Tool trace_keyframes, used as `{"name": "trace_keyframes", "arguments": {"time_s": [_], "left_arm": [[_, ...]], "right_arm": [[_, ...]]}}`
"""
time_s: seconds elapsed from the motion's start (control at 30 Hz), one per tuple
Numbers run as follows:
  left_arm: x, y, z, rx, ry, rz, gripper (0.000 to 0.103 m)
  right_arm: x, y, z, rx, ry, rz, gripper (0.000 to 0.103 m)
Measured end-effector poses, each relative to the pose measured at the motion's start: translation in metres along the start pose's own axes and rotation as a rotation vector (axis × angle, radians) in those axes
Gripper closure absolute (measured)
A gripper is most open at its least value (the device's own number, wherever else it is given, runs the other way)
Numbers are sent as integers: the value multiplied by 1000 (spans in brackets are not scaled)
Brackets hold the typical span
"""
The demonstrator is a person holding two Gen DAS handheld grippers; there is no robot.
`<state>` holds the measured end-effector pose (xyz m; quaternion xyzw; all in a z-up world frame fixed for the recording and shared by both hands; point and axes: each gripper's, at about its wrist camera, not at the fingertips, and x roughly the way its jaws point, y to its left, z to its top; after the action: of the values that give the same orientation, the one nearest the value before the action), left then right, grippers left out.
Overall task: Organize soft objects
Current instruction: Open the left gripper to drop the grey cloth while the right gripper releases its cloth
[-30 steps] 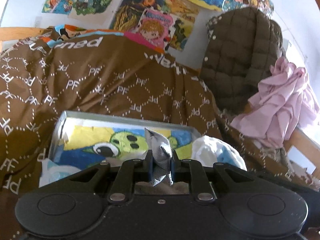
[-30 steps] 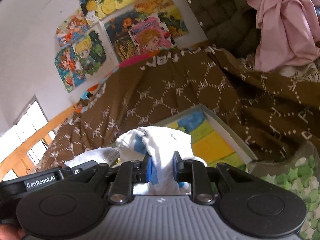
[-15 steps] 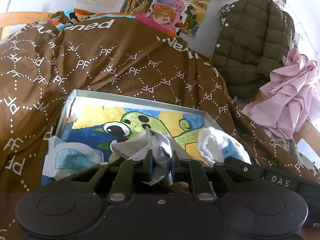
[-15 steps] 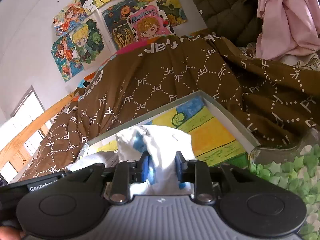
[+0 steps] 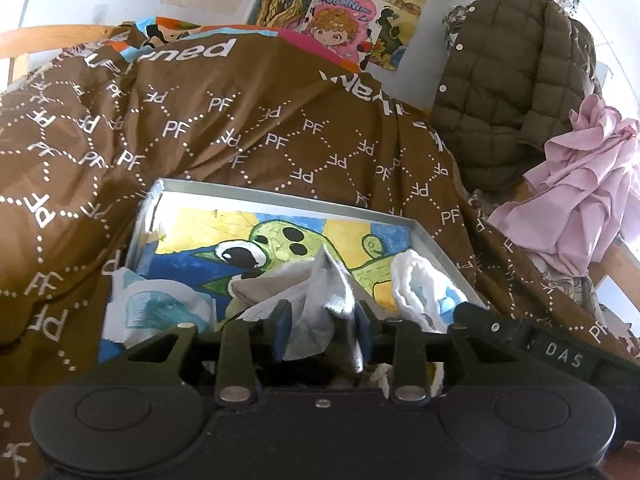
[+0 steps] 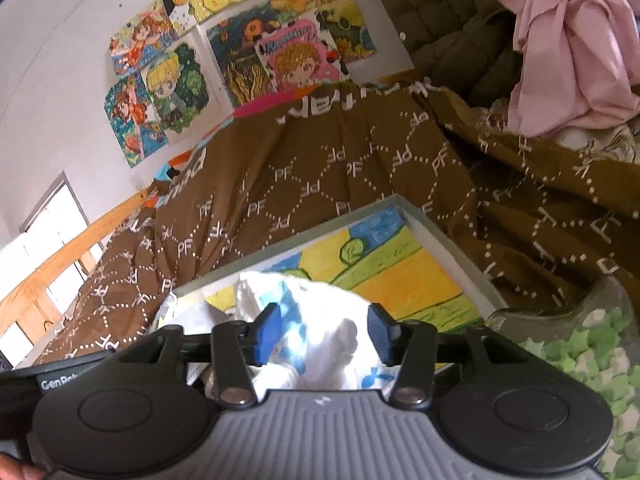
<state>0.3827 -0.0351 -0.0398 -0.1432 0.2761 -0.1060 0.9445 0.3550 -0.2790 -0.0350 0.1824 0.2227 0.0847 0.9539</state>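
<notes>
On the bed's brown cover (image 5: 240,136) sits your shallow box (image 5: 280,200). Your right gripper (image 6: 324,332) jaws are opening around the white sock (image 6: 320,300); your left gripper (image 5: 320,330) jaws are opening, freeing the grey sock (image 5: 320,292) into it.

Left claw (image 5: 322,330) jaws opening; right claw (image 6: 326,334) jaws opening wider; both tilted downward.

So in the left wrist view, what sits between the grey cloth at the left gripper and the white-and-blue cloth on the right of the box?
Only bare box bottom, its painted green-and-yellow picture, separates grey cloth from white-and-blue cloth.
</notes>
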Motion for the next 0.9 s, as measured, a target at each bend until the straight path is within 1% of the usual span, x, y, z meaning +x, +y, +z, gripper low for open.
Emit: {"name": "trace_keyframes", "arguments": {"time_s": [0.03,0.07,0.17,0.2,0.23,0.3,0.4,0.5,0.67,0.77,0.9], "left_arm": [[-4,-1,1,5,-3,9,61],[-8,-2,2,10,-9,15,60],[-23,-6,6,21,-35,29,51],[-29,-7,7,21,-45,31,45],[-34,-8,9,21,-56,33,39],[-46,-12,12,26,-79,41,32],[-67,-17,16,30,-112,49,23],[-88,-21,16,31,-143,55,17],[-126,-24,9,10,-193,60,11],[-147,-24,3,-2,-216,64,9],[-175,-22,-7,-5,-245,63,7]], "right_arm": [[-4,1,1,-2,-11,4,42],[-7,2,3,-5,-20,10,37],[-21,7,8,-20,-60,21,28],[-27,8,9,-24,-72,22,22],[-34,10,11,-29,-89,20,19],[-46,12,12,-32,-121,12,9],[-67,12,14,-18,-158,8,3],[-87,11,14,-9,-193,6,0],[-118,19,15,-27,-248,4,0],[-138,29,11,-59,-287,3,0],[-162,43,0,-101,-313,8,0]]}}
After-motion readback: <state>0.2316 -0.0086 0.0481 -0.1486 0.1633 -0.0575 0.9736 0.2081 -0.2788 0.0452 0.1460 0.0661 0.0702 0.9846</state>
